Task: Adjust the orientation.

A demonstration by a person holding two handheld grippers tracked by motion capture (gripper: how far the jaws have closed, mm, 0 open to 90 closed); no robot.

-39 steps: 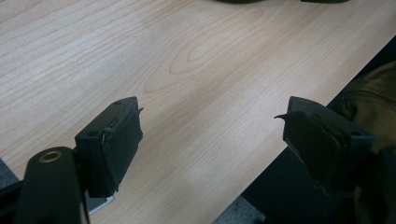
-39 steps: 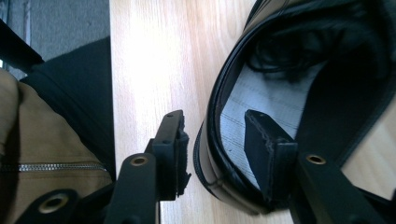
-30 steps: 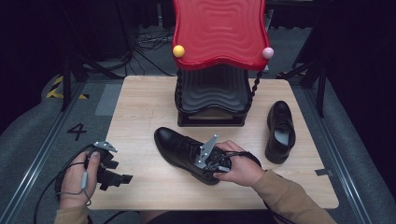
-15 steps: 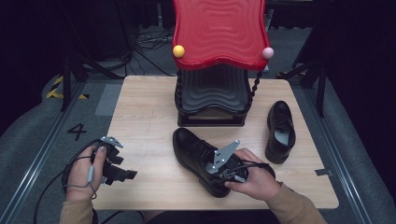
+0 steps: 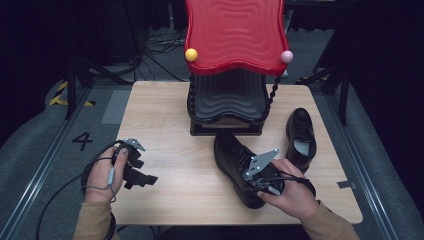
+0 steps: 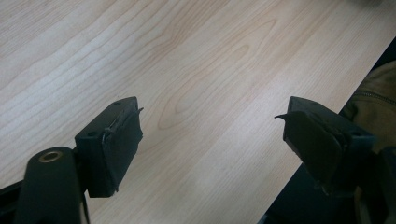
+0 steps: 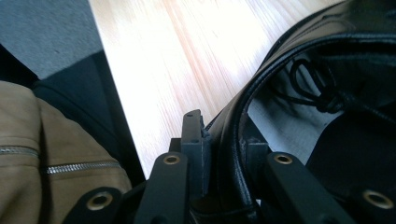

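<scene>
The right gripper [image 5: 257, 182] pinches the shoe's [image 5: 235, 157] back edge (to move it); the left gripper [image 6: 212, 140] waits open.

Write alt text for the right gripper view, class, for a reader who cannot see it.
The right gripper clamps the rear collar of a black leather shoe, one jaw outside the collar and one inside. Black laces lie within the shoe's opening, above a light wooden table. A tan zipped sleeve shows at the lower left.
</scene>
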